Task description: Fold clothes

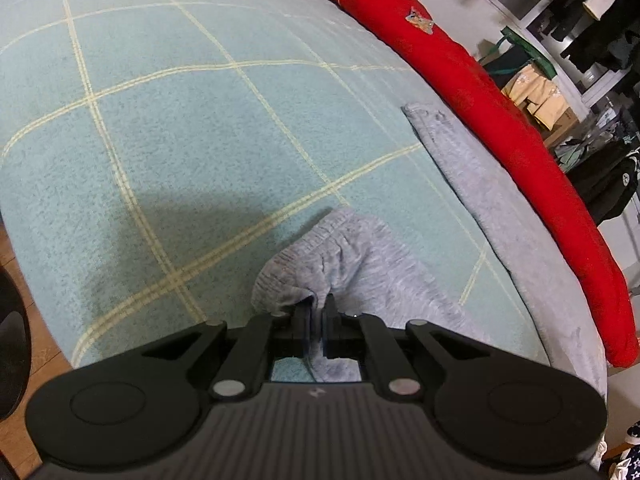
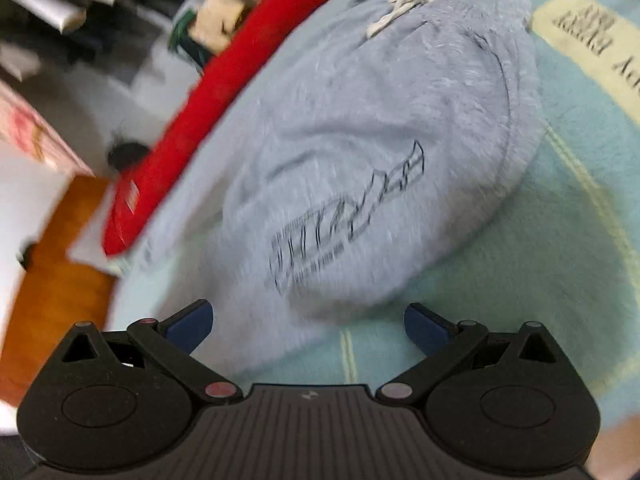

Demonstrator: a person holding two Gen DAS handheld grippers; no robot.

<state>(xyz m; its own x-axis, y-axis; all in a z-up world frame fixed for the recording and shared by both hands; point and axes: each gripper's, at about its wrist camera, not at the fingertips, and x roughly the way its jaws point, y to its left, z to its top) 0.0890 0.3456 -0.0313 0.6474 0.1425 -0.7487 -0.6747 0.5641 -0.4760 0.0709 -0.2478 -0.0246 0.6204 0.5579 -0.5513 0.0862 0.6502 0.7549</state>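
Note:
A pair of grey fleece trousers lies on a pale blue checked blanket. My left gripper is shut on a bunched cuff end of the trousers, lifted a little off the blanket. In the blurred right wrist view the trousers lie spread out, with a white drawstring at the far waistband and a dark line print on the cloth. My right gripper stands wide open just above the near edge of the trousers, blue pads clear of the fabric.
A long red cushion runs along the blanket's right edge. Beyond it are cardboard boxes, dark clothes and shelves. A wooden floor shows past the bed's edge. A printed label is sewn on the blanket.

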